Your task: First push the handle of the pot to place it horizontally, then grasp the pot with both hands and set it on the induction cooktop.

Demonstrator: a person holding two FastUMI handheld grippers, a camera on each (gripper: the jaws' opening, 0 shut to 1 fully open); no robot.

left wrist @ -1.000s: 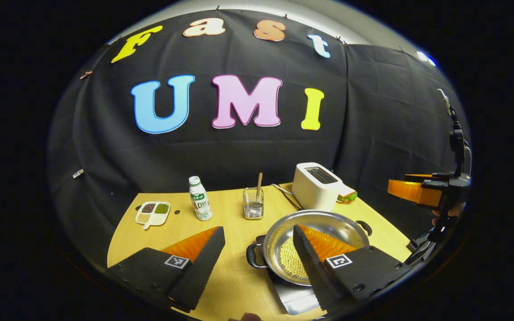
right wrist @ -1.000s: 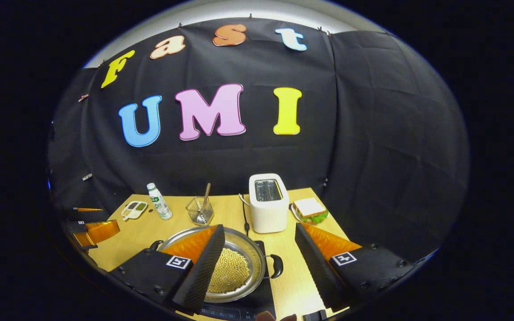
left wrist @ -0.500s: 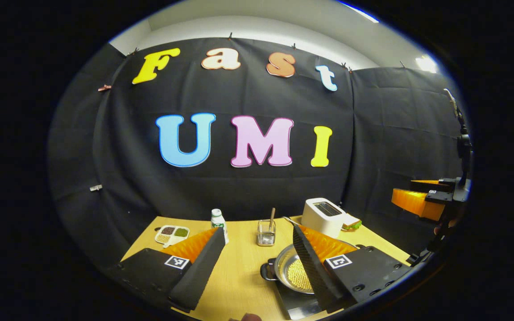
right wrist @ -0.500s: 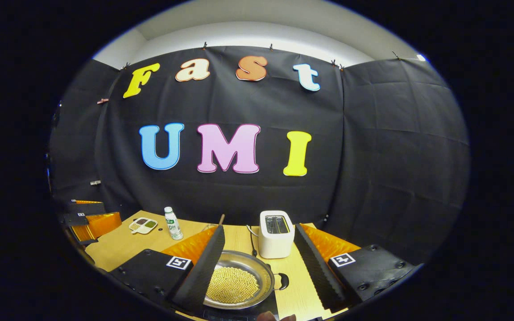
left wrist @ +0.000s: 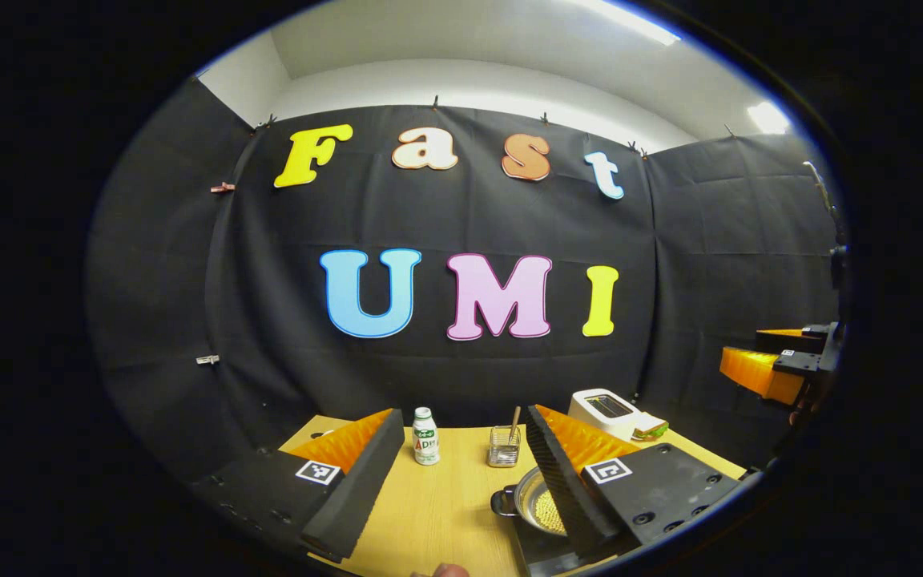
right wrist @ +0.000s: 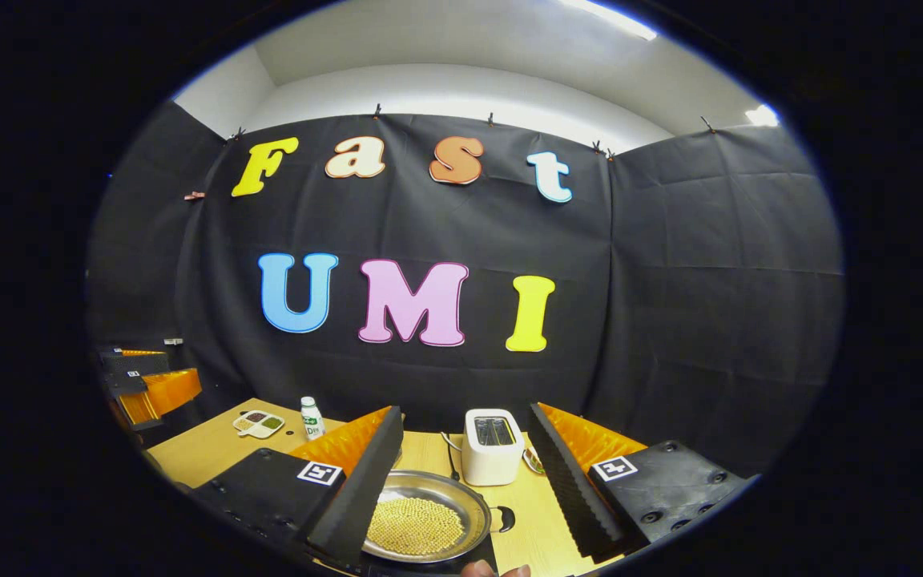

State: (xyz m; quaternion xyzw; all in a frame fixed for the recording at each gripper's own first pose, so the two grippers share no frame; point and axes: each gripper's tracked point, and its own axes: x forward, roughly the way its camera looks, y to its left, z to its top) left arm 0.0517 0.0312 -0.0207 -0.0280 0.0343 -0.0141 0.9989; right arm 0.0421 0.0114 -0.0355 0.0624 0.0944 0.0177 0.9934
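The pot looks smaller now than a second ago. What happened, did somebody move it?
No, the pot stayed on the cooktop, beans still inside. Both tools pulled back and tipped up, so more wall and ceiling show. The left tool and right tool stay open, holding nothing. The toaster, bottle and wire cup have not moved.

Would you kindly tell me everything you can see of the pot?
The shallow, round, shiny metal pot sits level on the dark induction cooktop at the wooden table's near edge. A layer of small yellowish beans covers its bottom. It has black loop handles at its sides. Neither gripper touches it; the white toaster stands behind.
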